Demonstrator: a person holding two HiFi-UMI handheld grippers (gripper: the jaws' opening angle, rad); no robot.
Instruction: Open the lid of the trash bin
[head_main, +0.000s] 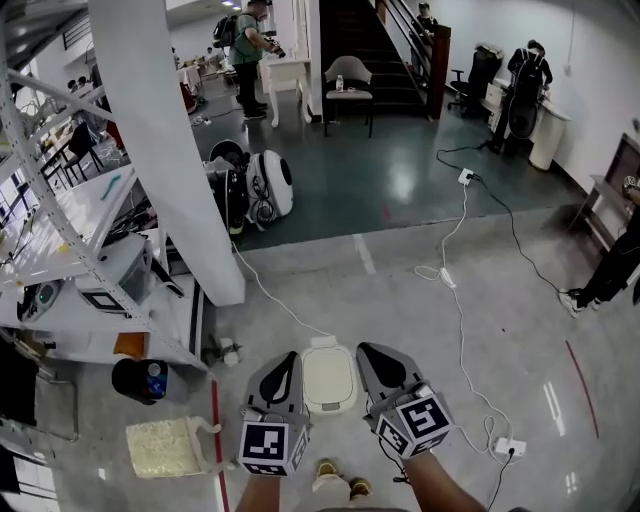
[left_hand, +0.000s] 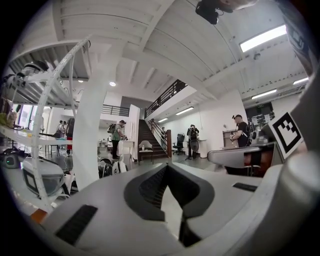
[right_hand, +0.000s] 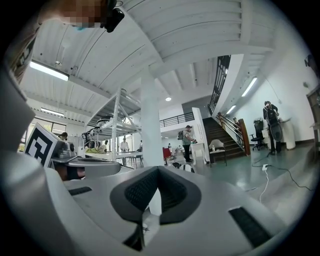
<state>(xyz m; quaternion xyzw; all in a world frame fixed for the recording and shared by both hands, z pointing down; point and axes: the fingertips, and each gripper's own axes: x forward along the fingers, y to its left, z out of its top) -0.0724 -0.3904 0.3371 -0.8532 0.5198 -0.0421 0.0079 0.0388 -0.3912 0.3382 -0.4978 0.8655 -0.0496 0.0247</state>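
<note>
Trash bin (head_main: 329, 380): a small cream-white bin that stands on the grey floor (head_main: 400, 290), low in the head view, just ahead of the person's shoes (head_main: 338, 484).
Lid (head_main: 328, 372): down on the bin, flat, with a small tab at its far edge.
Place between the tools: the bin sits between the two grippers, each close beside a flank; whether either one touches it cannot be told.
Left gripper (head_main: 286, 361): at the bin's left side and pointing away from the person; in the left gripper view (left_hand: 167, 167) its fingers meet at the tips with only a slim slit behind them, and nothing sits between them.
Right gripper (head_main: 369, 352): at the bin's right side, angled a little toward it; in the right gripper view (right_hand: 157, 169) the fingers are likewise closed tip to tip, empty.
Red line (head_main: 214, 430): runs along the floor left of the left gripper.
Pale bag (head_main: 166, 446): lies flat on the floor further left.
White pillar (head_main: 165, 150): rises beyond the bin, up and to the left.
Shelving rack (head_main: 60, 230): white metal frame beside the pillar, loaded with gear.
White cable (head_main: 458, 270): snakes across the floor right of the bin to a power strip (head_main: 510, 447).
Background: a chair (head_main: 349, 90) at the foot of a dark staircase (head_main: 365, 45), with people standing well apart from the bin.
</note>
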